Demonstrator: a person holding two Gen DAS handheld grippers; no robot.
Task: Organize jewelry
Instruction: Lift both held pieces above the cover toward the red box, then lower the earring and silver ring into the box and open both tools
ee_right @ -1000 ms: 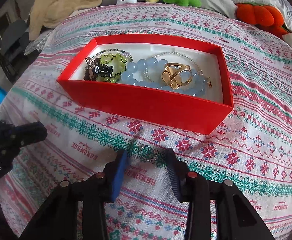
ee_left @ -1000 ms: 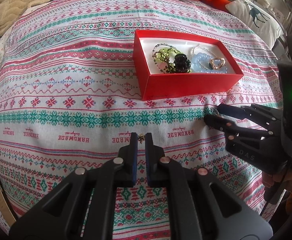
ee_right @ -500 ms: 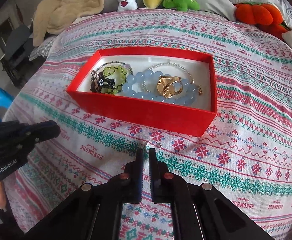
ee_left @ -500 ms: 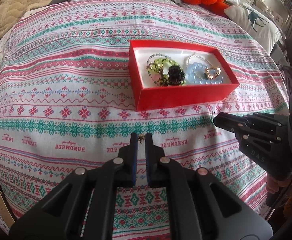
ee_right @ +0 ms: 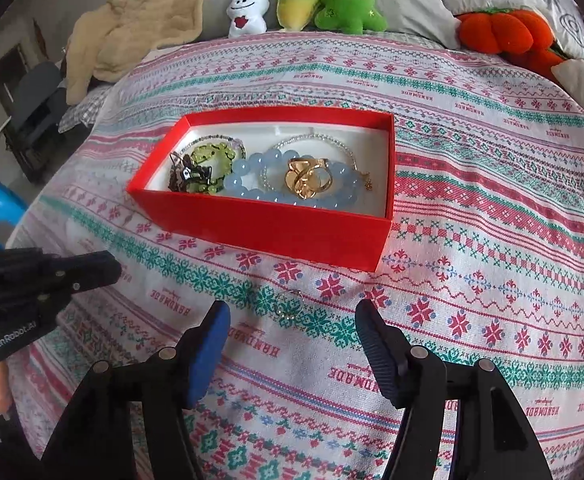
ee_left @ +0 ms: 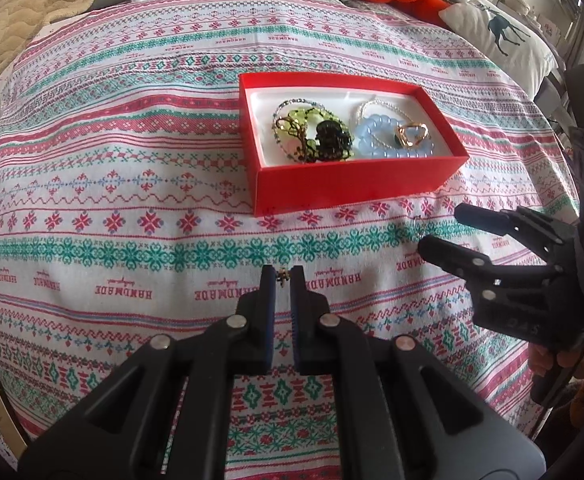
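My left gripper is shut on a tiny gold jewelry piece pinched at its tips, above the patterned bedspread. My right gripper is opening, its jaws wide apart. A small thin ring lies on the cloth between the fingertips, and neither pad touches it. Beyond both grippers stands the red box, also in the left wrist view. It holds a green bead bracelet, a blue bead bracelet, a gold ring and a dark piece.
The knitted-pattern bedspread covers the whole bed. Plush toys and an orange cushion line the far edge, and a beige blanket lies at the far left. A person's hand holds the right gripper's handle.
The right gripper's jaws closed over the small ring and then spread wide, and the ring stayed on the cloth. Both cameras have drawn back from the box. The left gripper keeps its pinch.
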